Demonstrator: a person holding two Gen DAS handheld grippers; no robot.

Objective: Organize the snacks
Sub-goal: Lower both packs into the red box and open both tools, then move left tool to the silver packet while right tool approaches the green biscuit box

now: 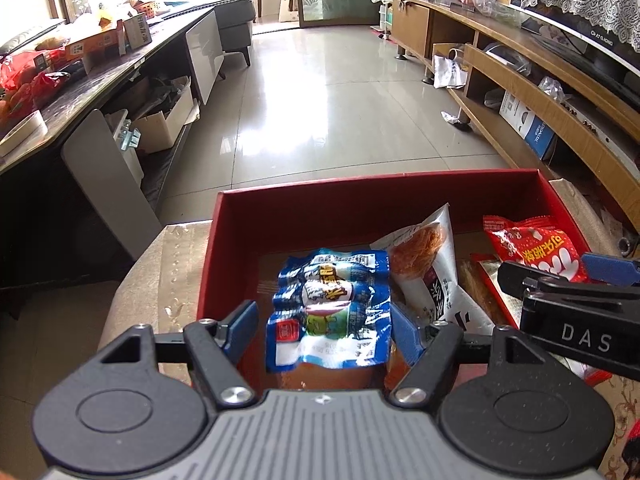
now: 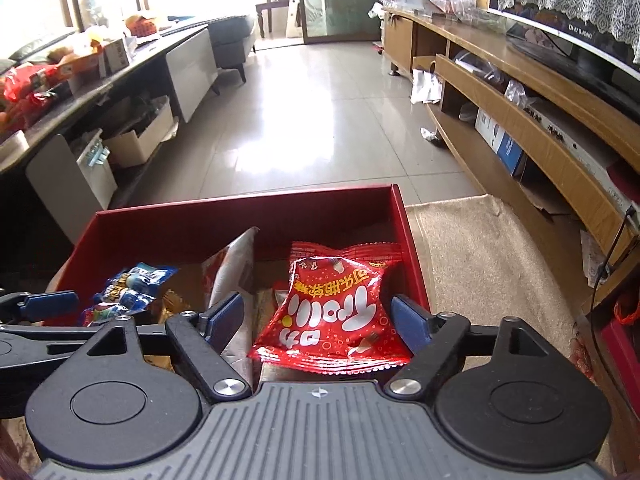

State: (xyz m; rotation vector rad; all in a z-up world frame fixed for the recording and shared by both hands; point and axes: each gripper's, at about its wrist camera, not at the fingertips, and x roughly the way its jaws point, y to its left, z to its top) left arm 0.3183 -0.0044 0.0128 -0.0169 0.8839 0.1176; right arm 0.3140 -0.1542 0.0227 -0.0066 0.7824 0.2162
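Both the left gripper [image 1: 324, 322] and right gripper [image 2: 318, 318] stand open over a blue packet [image 1: 330, 312] and red packet [image 2: 334, 320] in the red box [image 1: 360, 208]; next, withdraw clear.

The near edge of the red box [image 1: 224, 248] is hidden behind the left gripper [image 1: 324, 322]. The white packet [image 1: 436, 280] is partly covered by the blue packet [image 1: 332, 312]. The print on the packets cannot be read.

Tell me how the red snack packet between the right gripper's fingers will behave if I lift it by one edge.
The red snack packet looks like thin crinkled foil, so it will probably sag and fold rather than stay flat. Its puffed shape suggests it is light for its size. The glossy film may slip between the right gripper fingers, which now stand open around it above the red box.
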